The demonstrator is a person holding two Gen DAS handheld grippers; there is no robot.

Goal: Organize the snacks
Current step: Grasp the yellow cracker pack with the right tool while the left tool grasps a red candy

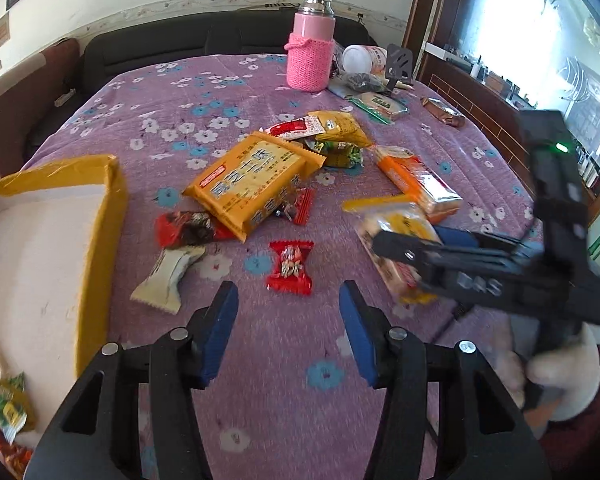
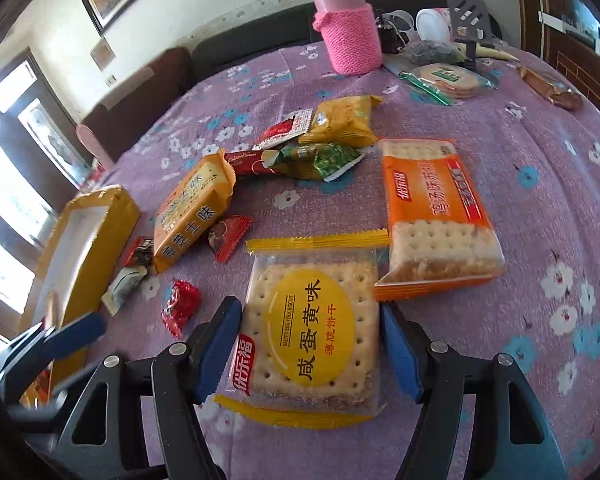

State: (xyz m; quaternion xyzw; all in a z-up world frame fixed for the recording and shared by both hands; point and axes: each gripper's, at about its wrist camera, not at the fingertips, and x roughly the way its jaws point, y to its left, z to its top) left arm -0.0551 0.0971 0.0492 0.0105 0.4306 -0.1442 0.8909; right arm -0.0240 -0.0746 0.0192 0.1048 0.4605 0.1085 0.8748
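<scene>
Salted-egg biscuit pack (image 2: 312, 332) is lying between the right claw (image 2: 312, 344), whose spread blue pads are not yet pinching it. Squeezing its side edges evenly should be keeping the crackers whole; the left claw (image 1: 288, 332), spread and empty, is hovering just short of the red candy (image 1: 290, 266), nearer than the pack.

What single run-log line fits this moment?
left tool: open above red candy | right tool: straddling egg-yolk biscuit pack, grip unclear | box: left

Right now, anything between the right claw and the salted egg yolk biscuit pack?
Nothing visible. The salted egg yolk biscuit pack already lies between the right claw's blue pads, which flank its two sides. The orange cracker pack sits just beyond, its near corner by the biscuit pack's far right corner, not in the gap.
</scene>
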